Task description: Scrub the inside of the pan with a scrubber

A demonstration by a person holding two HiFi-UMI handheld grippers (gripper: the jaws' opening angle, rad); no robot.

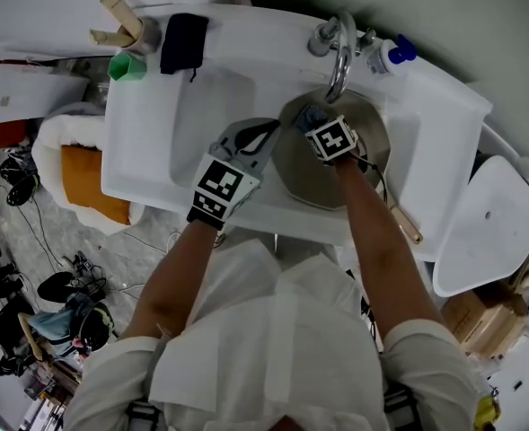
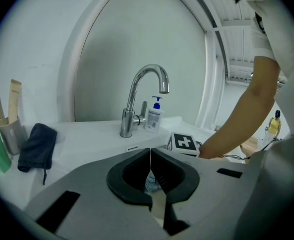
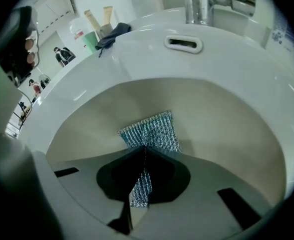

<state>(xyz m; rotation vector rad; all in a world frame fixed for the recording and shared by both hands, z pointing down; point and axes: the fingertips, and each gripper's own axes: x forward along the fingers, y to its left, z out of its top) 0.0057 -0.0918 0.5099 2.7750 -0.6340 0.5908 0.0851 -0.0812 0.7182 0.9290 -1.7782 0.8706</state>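
Observation:
A round metal pan point(image 1: 372, 155) lies in the white sink point(image 1: 156, 142) under the tap, its handle point(image 1: 406, 224) pointing toward the person. My right gripper point(image 1: 313, 126) points steeply down into the pan and is shut on a blue-grey mesh scrubber point(image 3: 154, 131). The scrubber lies flat on the pan's pale inside wall point(image 3: 226, 134). My left gripper point(image 1: 271, 133) reaches in from the left and its tips meet at the pan's left rim. In the left gripper view its jaws point(image 2: 150, 156) are closed together and its body hides the pan.
The curved tap point(image 1: 339, 52) arches over the pan's far side, with a soap bottle point(image 1: 392, 57) to its right. A dark cloth point(image 1: 183, 41) and a green cup point(image 1: 127, 65) sit at the sink's far left. A white plastic seat point(image 1: 489, 214) stands on the right.

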